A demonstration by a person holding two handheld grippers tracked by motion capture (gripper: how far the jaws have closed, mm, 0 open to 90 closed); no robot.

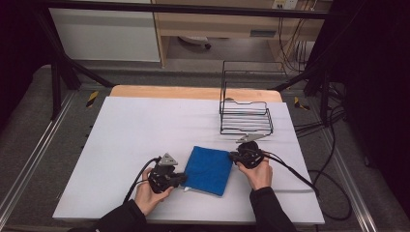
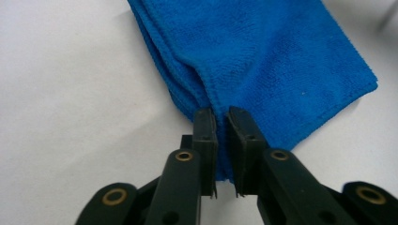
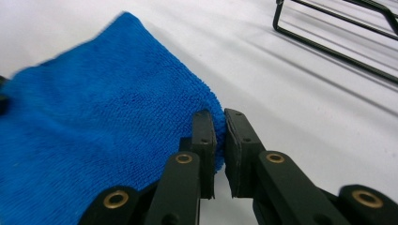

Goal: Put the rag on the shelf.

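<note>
The folded blue cloth (image 1: 209,169) lies near the table's (image 1: 135,140) front edge (long axis running front to back); left gripper (image 1: 183,178) and right gripper (image 1: 233,156) each pinch an edge.

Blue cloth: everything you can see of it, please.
The blue cloth is a folded, roughly square microfibre-looking towel with stitched edges, lying in several layers on the white table, near the person's side. The left gripper pinches its layered left edge; the right gripper pinches its right corner, which looks slightly lifted. A small white tag peeks out at its near-left corner. The wire rack stands apart behind it.
</note>
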